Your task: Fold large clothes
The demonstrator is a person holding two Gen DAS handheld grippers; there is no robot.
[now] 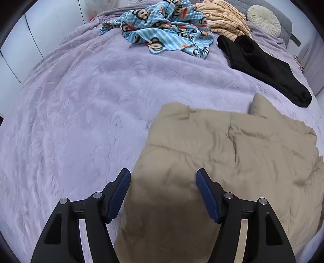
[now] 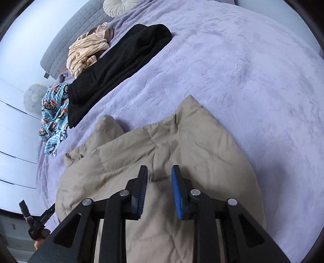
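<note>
A beige quilted jacket (image 1: 222, 153) lies partly folded on the lilac bedspread (image 1: 81, 113). My left gripper (image 1: 163, 174) is open and empty, hovering over the jacket's near left edge. In the right wrist view the jacket (image 2: 182, 145) fills the lower middle. My right gripper (image 2: 159, 171) is open with a narrower gap, just above the jacket's quilted surface, holding nothing. The left gripper (image 2: 37, 214) shows at that view's bottom left edge.
A black garment (image 1: 263, 66) lies beyond the jacket, also in the right wrist view (image 2: 113, 66). A blue monkey-print cloth (image 1: 166, 28), a striped peach garment (image 1: 224, 18) and a round cushion (image 1: 264, 17) lie near the grey headboard (image 2: 66, 34). White wardrobe doors (image 1: 24, 46) stand left.
</note>
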